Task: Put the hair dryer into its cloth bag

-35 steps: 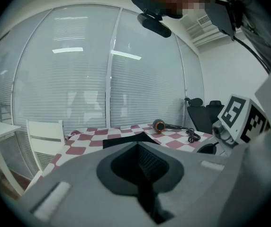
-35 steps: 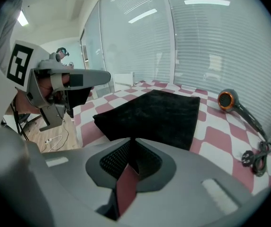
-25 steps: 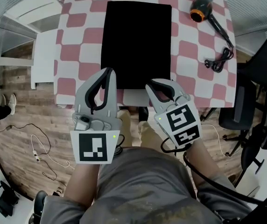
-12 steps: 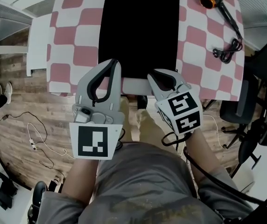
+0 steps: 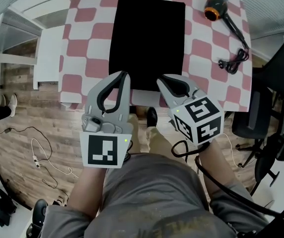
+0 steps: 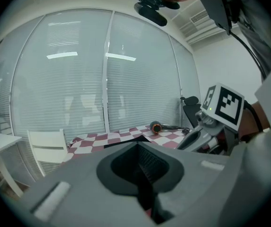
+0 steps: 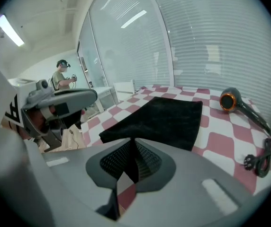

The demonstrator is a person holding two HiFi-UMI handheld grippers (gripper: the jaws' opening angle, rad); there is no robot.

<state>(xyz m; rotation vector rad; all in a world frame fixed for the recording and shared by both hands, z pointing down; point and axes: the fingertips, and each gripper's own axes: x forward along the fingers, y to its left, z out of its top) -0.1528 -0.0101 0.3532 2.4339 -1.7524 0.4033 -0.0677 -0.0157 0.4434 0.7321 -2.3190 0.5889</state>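
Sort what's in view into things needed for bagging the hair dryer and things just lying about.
For the job:
hair dryer, with its power cord
black cloth bag

Lying about:
white chair
black office chair

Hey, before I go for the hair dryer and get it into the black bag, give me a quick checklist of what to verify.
1. Claws empty: ok. The left claw and right claw hold nothing.
2. Claws open for a grasp: not ok. Both are shut.
3. Hair dryer unobstructed: ok. It lies alone at the table's far right corner.
4. Cord clear of the bag: ok. It is bunched by the right edge, apart from the cloth bag.
5. Bag mouth found: cannot tell. The bag lies flat and no opening shows.
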